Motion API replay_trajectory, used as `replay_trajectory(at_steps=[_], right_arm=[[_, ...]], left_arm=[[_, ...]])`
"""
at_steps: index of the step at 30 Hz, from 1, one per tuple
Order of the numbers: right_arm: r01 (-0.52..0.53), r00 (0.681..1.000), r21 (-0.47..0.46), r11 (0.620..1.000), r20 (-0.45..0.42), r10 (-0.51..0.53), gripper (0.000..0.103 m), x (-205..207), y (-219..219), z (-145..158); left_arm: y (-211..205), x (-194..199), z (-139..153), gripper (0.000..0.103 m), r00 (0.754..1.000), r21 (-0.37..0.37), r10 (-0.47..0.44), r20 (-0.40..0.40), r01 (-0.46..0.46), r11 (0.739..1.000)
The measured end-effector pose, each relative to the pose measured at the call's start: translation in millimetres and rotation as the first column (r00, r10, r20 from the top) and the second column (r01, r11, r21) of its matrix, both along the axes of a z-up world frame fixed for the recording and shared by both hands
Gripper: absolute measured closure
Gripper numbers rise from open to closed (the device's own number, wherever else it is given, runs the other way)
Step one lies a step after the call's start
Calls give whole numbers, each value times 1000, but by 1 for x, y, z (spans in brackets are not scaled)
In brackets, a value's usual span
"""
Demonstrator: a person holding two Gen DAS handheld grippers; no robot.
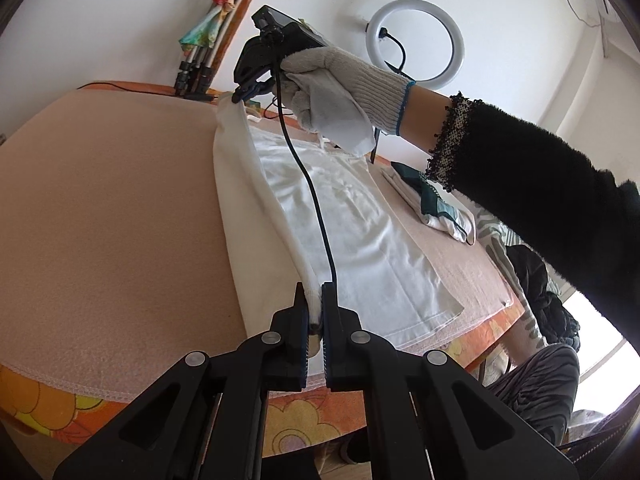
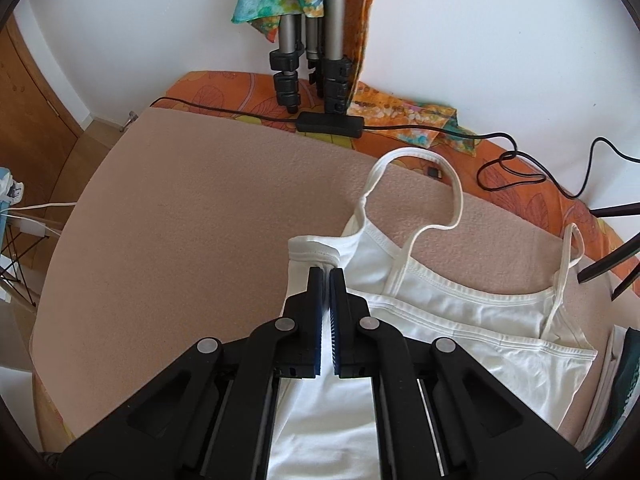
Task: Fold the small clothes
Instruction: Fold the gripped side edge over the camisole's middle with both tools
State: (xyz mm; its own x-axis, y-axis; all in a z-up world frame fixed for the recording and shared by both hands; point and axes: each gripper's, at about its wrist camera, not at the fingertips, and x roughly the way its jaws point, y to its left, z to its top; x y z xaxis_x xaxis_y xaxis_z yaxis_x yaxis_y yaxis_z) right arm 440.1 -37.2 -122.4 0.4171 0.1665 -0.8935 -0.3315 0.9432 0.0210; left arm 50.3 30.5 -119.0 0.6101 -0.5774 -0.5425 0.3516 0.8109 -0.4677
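Note:
A white strappy camisole (image 1: 360, 224) lies on a peach cloth over the table (image 1: 100, 220). My left gripper (image 1: 315, 300) is shut on its left side edge near the hem and holds that edge lifted. My right gripper (image 1: 240, 94), held by a gloved hand (image 1: 340, 92), is shut on the same edge near the armpit. In the right wrist view my right gripper (image 2: 328, 276) pinches the top corner of the camisole (image 2: 460, 308). Its shoulder straps (image 2: 416, 156) lie flat beyond the gripper.
Folded clothes (image 1: 432, 200) lie at the table's right side. A tripod (image 2: 312, 56) with a colourful scarf stands at the far edge. A black adapter with cables (image 2: 330, 122) lies beside it. A ring light (image 1: 416, 40) stands by the wall.

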Motion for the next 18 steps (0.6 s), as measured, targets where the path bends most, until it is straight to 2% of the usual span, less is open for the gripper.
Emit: replay_trajectory(at_steps=[7,12,18], right_arm=[[66,998,11,998,15,-66,99,-6,-60,10],[113,994,48,992,-10,-112,99,-9,-94,-8],[118,993,78,990,-29,-116,99,-3,-99,-27]], left_arm=[[-34,4,-5,99,997,18,-69,-20,69,997],[-55,8,-10,99,993,44,-108,-42,110,993],[-69,15,-18,99,989,71,-124,-85,130,989]])
